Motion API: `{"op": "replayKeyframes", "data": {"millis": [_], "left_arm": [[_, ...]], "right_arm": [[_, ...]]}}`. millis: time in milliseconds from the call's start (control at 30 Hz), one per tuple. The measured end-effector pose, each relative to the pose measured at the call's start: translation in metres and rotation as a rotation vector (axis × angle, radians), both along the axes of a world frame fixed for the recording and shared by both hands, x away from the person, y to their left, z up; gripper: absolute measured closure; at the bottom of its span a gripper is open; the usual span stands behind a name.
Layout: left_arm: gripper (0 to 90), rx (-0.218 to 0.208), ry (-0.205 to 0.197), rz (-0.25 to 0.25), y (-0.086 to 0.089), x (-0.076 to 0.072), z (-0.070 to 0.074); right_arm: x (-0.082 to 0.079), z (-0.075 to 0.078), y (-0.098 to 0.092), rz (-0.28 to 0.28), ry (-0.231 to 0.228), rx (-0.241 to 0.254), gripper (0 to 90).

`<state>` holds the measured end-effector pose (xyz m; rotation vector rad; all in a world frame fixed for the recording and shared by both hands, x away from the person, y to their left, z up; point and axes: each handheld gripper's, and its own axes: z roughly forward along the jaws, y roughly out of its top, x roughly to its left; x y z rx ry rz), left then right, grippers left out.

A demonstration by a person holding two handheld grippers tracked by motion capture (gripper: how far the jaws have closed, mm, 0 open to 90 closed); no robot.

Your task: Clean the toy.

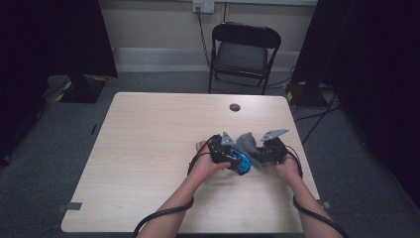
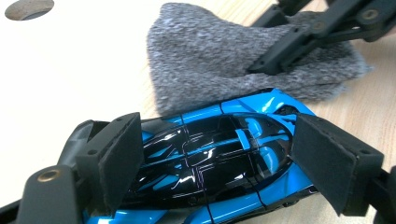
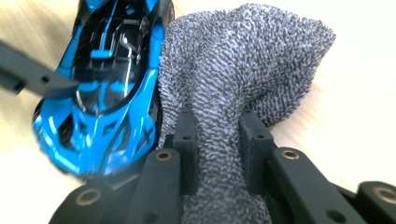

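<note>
Toy car | clamped, left hand-held gripper | cloth apparently touching

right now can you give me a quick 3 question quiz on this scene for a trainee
1. True or false: the left gripper holds the blue toy car across its body.
2. What does the right gripper pinch? A) a sponge B) a grey cloth C) a cable
3. Fill in: in the right gripper view the cloth lies ____ the car's side.

Key
1. True: a pad sits at each side of the car.
2. B: the jaws are shut on a bunched part of the grey cloth.
3. Against.
</note>
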<state>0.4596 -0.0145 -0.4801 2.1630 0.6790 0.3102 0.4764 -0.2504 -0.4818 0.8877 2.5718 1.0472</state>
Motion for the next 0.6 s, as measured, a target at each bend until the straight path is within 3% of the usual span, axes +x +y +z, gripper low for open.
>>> {"op": "replayKeyframes", "data": {"millis": [600], "left_arm": [[16.3,0.001,-0.001,0.000,-0.001,-0.001,0.000]], "right_arm": [[-0.036,-0.001,-0.021,-0.027,-0.011,0.022,71.8]]}}
